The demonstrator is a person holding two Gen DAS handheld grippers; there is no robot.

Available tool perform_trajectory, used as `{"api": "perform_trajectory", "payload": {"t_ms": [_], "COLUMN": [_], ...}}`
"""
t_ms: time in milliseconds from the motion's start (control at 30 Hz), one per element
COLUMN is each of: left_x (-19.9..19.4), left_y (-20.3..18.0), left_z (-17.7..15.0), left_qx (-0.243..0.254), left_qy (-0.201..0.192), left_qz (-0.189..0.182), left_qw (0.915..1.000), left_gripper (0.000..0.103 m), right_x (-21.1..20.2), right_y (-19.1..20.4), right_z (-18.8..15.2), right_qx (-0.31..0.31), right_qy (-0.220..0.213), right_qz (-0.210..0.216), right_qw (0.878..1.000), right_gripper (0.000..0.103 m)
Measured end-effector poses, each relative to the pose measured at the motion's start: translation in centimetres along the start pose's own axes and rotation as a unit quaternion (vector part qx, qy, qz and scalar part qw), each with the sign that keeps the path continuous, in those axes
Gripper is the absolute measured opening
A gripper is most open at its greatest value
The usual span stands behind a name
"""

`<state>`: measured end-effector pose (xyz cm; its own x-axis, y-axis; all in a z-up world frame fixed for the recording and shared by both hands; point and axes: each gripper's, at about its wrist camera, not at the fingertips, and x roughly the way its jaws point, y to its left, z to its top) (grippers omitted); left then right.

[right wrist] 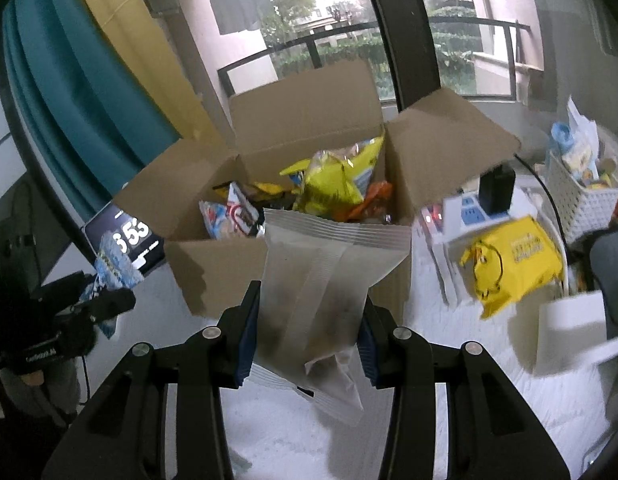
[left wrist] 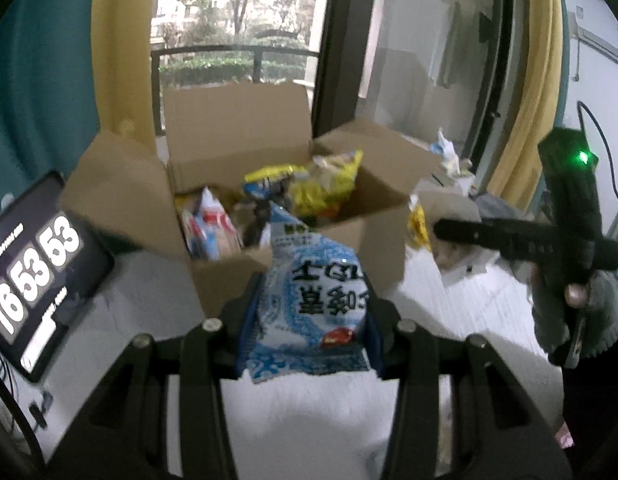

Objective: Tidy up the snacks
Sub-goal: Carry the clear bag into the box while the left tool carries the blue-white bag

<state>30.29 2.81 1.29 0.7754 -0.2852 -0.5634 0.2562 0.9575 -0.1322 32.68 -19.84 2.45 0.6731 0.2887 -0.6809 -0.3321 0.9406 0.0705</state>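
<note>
Clamping a blue-and-white snack bag (left wrist: 309,312), the left gripper (left wrist: 309,320) faces the open cardboard box (left wrist: 237,128) at twelve o'clock; the right gripper (right wrist: 309,340) pinches a translucent grey packet (right wrist: 321,280).

Lots you couldn't make out here tbh. The blue-and-white snack bag (left wrist: 313,304) hid the front wall of the cardboard box (left wrist: 237,120) in the left wrist view, and its printed characters were too smeared to read properly. The tablet clock (left wrist: 33,276) was cut off by the left edge, and in the right wrist view only "53" showed. The frosted pouch (right wrist: 321,280) had dark contents I couldn't identify, and it blocked part of the box's inside. The packets in the box (right wrist: 329,184) were a blurry jumble. The yellow packet (right wrist: 513,260) on the right was motion-streaked, the white basket's (right wrist: 577,196) contents too small to tell.
</note>
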Motion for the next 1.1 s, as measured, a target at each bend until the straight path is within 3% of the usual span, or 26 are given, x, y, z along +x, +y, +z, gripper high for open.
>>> {"api": "perform_trajectory", "payload": {"t_ms": [367,567,733,933,1000,1100], "left_x": [4.9,7.4,9.1,11.4,12.0,12.9], "left_y": [2.2,2.9,4.1,4.9,4.8,4.8], "left_z": [4.3,5.5,6.1,6.0,5.8,5.3], "left_qx": [-0.020,-0.035,-0.040,-0.049,-0.049,-0.052], "left_qy": [-0.025,-0.031,-0.021,-0.001,0.003,0.015], "left_qz": [0.009,0.013,0.031,0.040,0.043,0.051], "left_qw": [0.9994,0.9988,0.9985,0.9980,0.9979,0.9972], "left_gripper": [0.045,0.045,0.045,0.046,0.046,0.046], "right_x": [3.6,6.9,10.2,12.1,12.7,14.4], "right_y": [-0.5,-1.2,-1.2,-1.7,-1.8,-3.0], "right_z": [4.1,6.2,7.7,9.7,9.8,8.5], "right_qx": [-0.012,-0.010,-0.014,-0.019,-0.032,-0.029], "right_qy": [-0.014,0.000,0.013,-0.010,-0.020,0.010], "right_qz": [-0.015,-0.023,-0.014,-0.019,-0.051,-0.106], "right_qw": [1.000,1.000,1.000,1.000,0.998,0.994], "right_gripper": [0.045,0.045,0.045,0.045,0.045,0.045]}}
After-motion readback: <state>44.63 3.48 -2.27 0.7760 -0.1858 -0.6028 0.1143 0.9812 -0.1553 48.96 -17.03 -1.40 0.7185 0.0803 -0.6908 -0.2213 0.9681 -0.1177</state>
